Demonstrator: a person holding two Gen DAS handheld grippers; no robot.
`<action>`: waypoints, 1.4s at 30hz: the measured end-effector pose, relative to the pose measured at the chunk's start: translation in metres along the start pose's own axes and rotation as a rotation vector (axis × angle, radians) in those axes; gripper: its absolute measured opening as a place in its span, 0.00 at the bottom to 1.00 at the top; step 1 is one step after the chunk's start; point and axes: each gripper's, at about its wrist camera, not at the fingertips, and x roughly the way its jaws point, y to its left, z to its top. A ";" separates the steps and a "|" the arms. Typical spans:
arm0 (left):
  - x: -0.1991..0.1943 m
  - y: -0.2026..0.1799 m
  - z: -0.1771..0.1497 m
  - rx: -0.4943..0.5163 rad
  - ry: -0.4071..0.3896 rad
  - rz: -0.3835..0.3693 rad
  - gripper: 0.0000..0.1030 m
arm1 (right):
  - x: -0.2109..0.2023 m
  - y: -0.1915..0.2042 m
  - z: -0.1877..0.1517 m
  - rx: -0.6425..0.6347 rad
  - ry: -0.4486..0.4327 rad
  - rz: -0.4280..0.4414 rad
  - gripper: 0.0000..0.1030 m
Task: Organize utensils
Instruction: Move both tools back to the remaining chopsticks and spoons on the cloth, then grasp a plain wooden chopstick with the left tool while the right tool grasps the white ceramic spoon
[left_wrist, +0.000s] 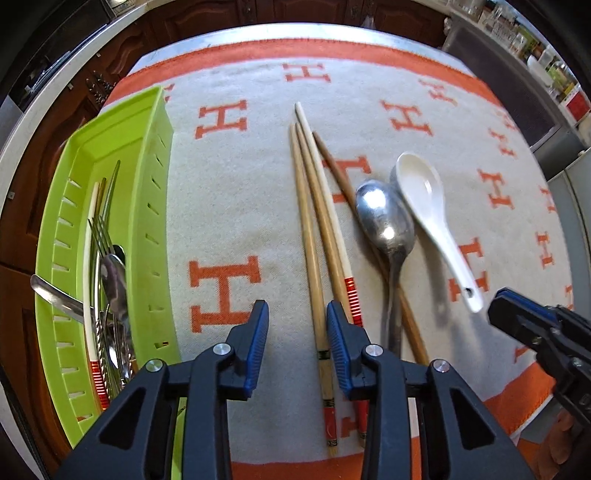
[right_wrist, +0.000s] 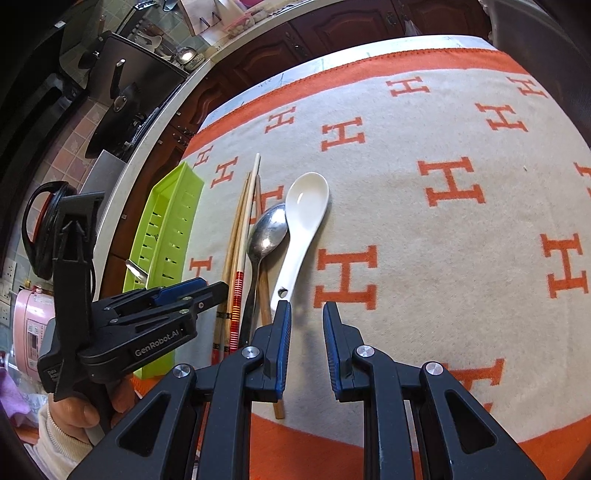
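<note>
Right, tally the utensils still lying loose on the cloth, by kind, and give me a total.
Chopsticks: 4, three pale chopsticks and one brown chopstick
Metal spoon: 1
White ceramic spoon: 1
Total: 6, not counting what is already in the green tray.

The cream woven cloth with orange H letters (left_wrist: 229, 206) has a matt, slightly fuzzy, coarse weave. The lime-green slotted plastic tray (left_wrist: 147, 173) is smooth with a faint sheen. The pale wooden chopsticks (left_wrist: 308, 229) have a smooth, satin finish; one carries a glossy red-and-silver banded section (left_wrist: 352, 301). The darker brown wooden chopstick (left_wrist: 332, 166) looks matt. The polished metal spoon (left_wrist: 384, 218) is mirror-bright and shows small scuffs. The white ceramic soup spoon (right_wrist: 304, 210) is glazed, glossy and smooth. The fingers (left_wrist: 255, 347) of the left gripper are matt black plastic with ribbed blue pads.
</note>
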 end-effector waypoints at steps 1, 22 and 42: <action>0.001 -0.002 0.001 0.010 -0.004 0.013 0.30 | 0.000 -0.001 0.000 0.002 0.000 0.001 0.17; 0.010 -0.005 0.020 -0.011 -0.093 -0.032 0.05 | 0.036 -0.024 0.019 0.205 0.024 0.203 0.24; -0.072 0.036 0.004 -0.107 -0.196 -0.154 0.04 | 0.081 -0.018 0.040 0.343 0.019 0.233 0.03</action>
